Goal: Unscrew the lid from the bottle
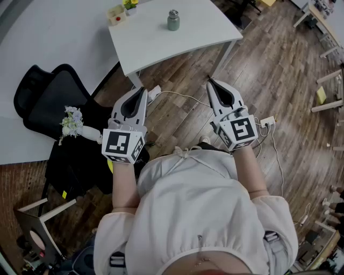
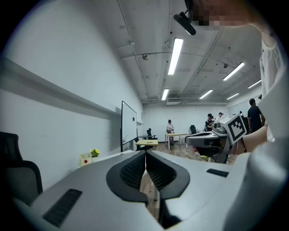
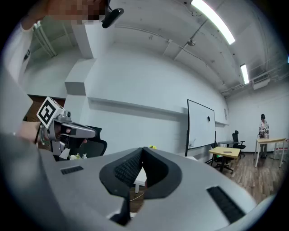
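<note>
The only print we can make out is the black-and-white square pattern on the marker cube (image 1: pixel 122 145) of the left gripper (image 1: pixel 144 89) and on its twin (image 1: pixel 241 130) on the right gripper (image 1: pixel 210 82). Far ahead, on the white table (image 1: pixel 161 45), stands the green bottle (image 1: pixel 173 22), upright, with its silver lid (image 1: pixel 173 13) on it, well apart from both grippers. At the table's far left edge sit a cream box (image 1: pixel 116 15) with a red dot and a small pot (image 1: pixel 129 6) holding yellow flowers. Both grippers hang over the wooden floor (image 1: pixel 177 115), near us, short of the table. In each gripper view we see the jaws pressed together at the tips, pinching nothing and touching nothing.
</note>
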